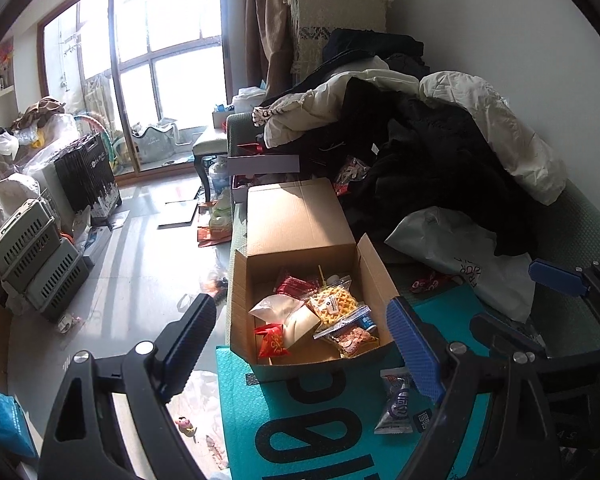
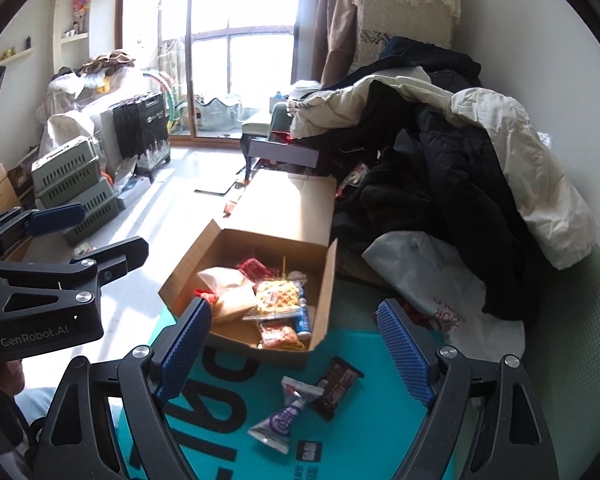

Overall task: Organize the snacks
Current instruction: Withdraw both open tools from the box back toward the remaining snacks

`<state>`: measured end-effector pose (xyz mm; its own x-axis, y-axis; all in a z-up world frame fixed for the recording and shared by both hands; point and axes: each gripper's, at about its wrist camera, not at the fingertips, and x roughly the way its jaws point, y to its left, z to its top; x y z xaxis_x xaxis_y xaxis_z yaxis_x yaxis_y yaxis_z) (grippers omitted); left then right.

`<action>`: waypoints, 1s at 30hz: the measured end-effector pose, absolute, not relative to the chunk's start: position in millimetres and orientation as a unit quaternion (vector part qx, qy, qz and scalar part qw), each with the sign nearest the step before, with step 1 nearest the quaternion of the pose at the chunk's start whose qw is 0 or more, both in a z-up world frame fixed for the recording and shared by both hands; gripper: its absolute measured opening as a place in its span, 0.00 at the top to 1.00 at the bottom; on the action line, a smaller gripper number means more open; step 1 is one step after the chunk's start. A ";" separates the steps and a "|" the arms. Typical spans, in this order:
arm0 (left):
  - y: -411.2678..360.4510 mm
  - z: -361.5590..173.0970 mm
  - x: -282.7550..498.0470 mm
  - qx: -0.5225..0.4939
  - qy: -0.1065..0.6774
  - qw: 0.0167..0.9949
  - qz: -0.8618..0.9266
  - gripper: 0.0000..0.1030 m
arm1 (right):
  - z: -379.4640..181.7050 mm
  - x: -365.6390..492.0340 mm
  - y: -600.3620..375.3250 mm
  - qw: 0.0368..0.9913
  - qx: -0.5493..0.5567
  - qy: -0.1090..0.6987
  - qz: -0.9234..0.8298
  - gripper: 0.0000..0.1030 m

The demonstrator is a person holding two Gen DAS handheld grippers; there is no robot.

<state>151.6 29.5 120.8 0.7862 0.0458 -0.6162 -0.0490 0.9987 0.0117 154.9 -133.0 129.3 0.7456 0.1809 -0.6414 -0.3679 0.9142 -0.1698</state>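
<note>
A: Snacks status, starting at each gripper?

B: Left gripper (image 1: 300, 340): jaws spread wide, nothing between the pads, held above the near end of the cardboard box (image 1: 296, 216). Right gripper (image 2: 296, 344): jaws spread wide, nothing between them, held above the teal mailer (image 2: 364, 432).

A: Nearest items to the right gripper?

B: In the right wrist view, a purple-and-white packet (image 2: 278, 422) lies on the teal mailer at 6 o'clock from the gripper's midpoint. A dark brown packet (image 2: 336, 388) lies just beside it, at its 2 o'clock. The two touch or overlap at one corner. Both are outside the box.

A: Box contents?

B: Lid flap open, folded back toward 12 o'clock. Inside, in the left wrist view: a yellow lattice-crisp bag (image 1: 334, 304) near the centre, a white pouch (image 1: 276, 306) at its 9 o'clock, a red packet (image 1: 272, 340) at its 7 o'clock, a clear bag of reddish pieces (image 1: 354, 338) at its 5 o'clock, and red wrappers (image 1: 296, 282) at its 11 o'clock.

A: Surroundings?

B: The box sits partly on the teal mailer. A white plastic bag (image 2: 428, 276) lies at 3 o'clock from the box. A pile of dark and cream clothing (image 2: 452, 148) sits at 1 o'clock. Grey crates (image 2: 76, 188) stand on the floor at 9 o'clock, well apart.
</note>
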 end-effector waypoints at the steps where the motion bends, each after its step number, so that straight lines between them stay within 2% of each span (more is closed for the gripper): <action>1: 28.7 120.6 147.7 -0.002 0.326 0.945 0.023 0.15 | 128.9 151.6 -134.3 0.923 -0.141 0.326 0.148 0.17; 12: 11.7 98.2 108.1 0.003 0.340 0.940 -0.003 0.15 | 107.0 114.3 -154.5 0.918 -0.121 0.349 0.142 0.17; 30: -10.8 13.0 85.1 -0.021 0.422 0.906 -0.036 0.15 | 18.1 80.3 -183.6 0.886 -0.104 0.425 0.152 0.17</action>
